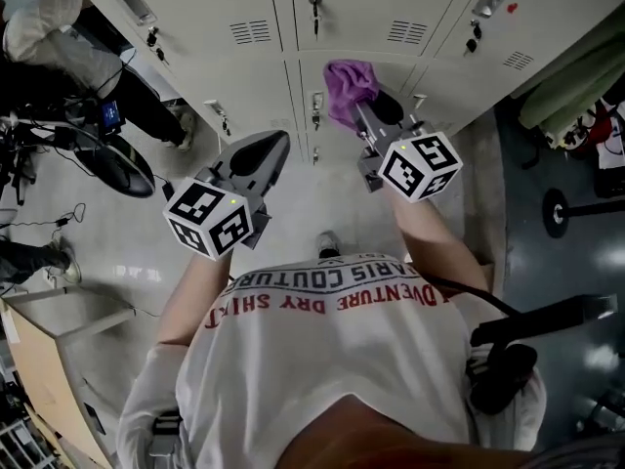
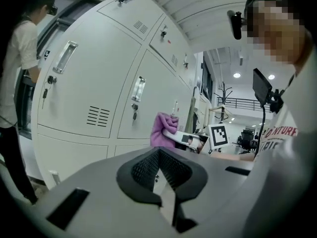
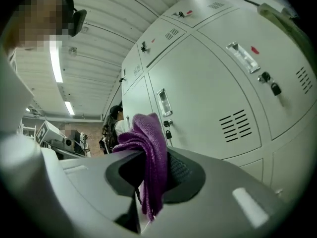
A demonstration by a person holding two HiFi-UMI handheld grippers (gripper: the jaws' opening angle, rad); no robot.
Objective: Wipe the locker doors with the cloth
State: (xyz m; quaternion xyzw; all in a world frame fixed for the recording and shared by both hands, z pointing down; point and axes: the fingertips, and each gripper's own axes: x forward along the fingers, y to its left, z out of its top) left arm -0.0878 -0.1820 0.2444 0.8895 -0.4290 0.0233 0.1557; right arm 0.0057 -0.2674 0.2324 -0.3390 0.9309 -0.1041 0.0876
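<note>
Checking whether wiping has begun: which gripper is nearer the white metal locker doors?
Right. The right gripper, shut on the purple knitted cloth, reaches up to the white metal locker doors; the left gripper, shut and empty, hangs farther back from them.

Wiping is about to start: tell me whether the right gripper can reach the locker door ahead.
Probably yes: the right gripper, shut on the purple cloth, faces the locker door with nothing between.

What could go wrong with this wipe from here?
1. Keys hang from the locks beside the cloth; a sweep could snag them.
2. The right gripper pinches the cloth by a bunched strip, so rubbing the door might pull it loose.
</note>
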